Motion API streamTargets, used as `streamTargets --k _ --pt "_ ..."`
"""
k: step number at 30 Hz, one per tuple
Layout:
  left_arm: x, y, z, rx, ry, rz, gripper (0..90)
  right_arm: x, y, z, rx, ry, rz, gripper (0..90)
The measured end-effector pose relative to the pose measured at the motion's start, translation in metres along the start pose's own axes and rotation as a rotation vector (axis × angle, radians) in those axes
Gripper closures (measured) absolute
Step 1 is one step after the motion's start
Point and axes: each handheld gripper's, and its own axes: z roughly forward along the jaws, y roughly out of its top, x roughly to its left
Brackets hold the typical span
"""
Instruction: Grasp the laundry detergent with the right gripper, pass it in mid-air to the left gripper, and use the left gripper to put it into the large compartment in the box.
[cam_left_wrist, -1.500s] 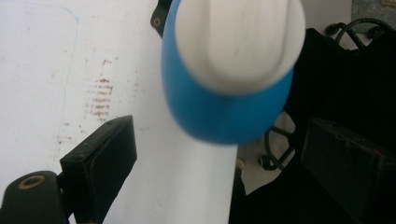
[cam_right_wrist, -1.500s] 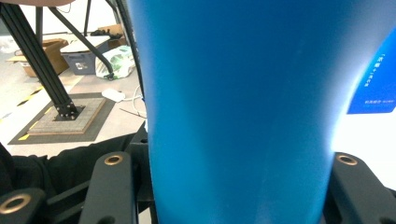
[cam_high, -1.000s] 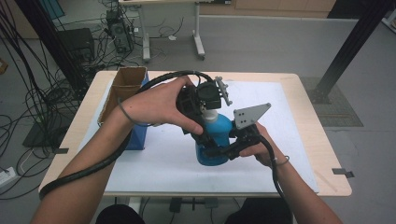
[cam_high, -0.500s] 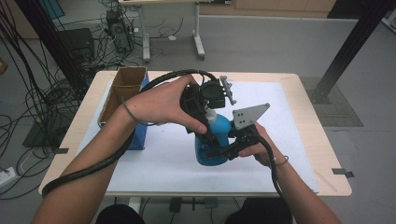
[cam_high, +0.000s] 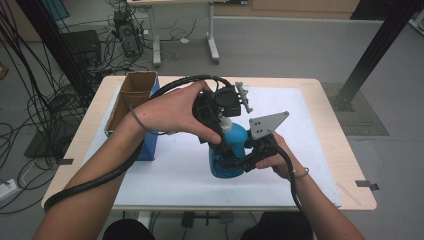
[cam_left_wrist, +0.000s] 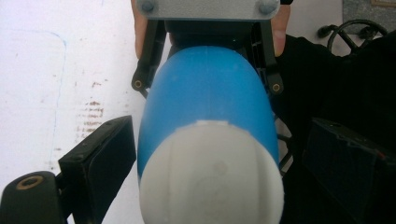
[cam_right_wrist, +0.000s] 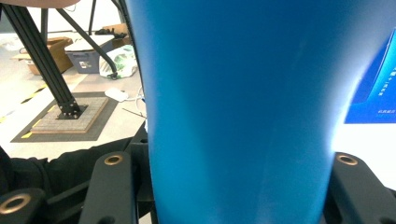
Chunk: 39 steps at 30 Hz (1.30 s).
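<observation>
**Blue bottle pinned from two sides, mid-table**

So we've got a blue bottle (cam_high: 229, 155) standing upright on the white sheet (cam_high: 310, 165), roughly in the middle of the table (cam_high: 330, 85) and a bit toward the near edge. It has a white cap (cam_left_wrist: 210, 177); in the left gripper view we look straight down onto that rounded cap with the blue shoulder swelling out behind it.

The right gripper (cam_high: 239, 162) comes in from the near right, low down, and its two black jaws sit on either side of the bottle's lower body. In the right gripper view the blue wall sits between the jaws and both look pressed against it, so we'd call that one clamped on the bottle. Its grey three-cornered plate (cam_high: 267, 125) sticks up just right of the bottle's shoulder.

The left gripper (cam_high: 223, 127) hovers over the top of the bottle, held from above by our left hand (cam_high: 170, 112). Its jaws stand spread, one on each side of the cap, with clear gaps between them and the white plastic, so nothing is being pinched there.

Further out, an open cardboard box (cam_high: 131, 97) sits at the far left of the table, with a blue box (cam_high: 149, 145) just beside it on the near side, partly behind our left forearm. Thick black cable (cam_high: 100, 175) trails from the left gripper down along that arm.
</observation>
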Motion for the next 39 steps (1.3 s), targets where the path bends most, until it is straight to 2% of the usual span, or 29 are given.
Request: streamTargets --k 39 --pt "-0.0001 -0.0001 -0.0016 0.006 0.004 -0.005 9.9 0.0004 -0.0016 -0.0002 0.0 -0.005 0.0 44.2"
